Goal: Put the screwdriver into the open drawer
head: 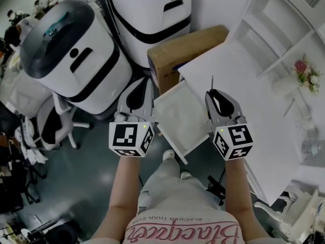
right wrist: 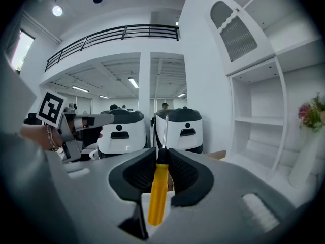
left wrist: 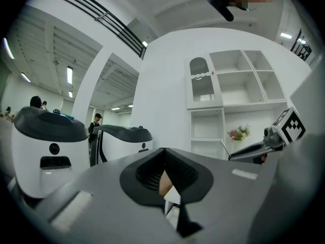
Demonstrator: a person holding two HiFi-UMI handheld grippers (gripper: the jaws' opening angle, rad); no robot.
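Screwdriver (right wrist: 157,192) sits clamped in the right gripper (right wrist: 163,150), shaft toward twelve o'clock. Left gripper (left wrist: 165,151), closed and empty, sits at the drawer's (head: 179,120) nine o'clock.

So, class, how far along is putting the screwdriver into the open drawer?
Done: the drawer stands open and the screwdriver is picked up. In hand: the right hand-held gripper clamps its yellow handle beside the drawer. Left: lower it in and release.
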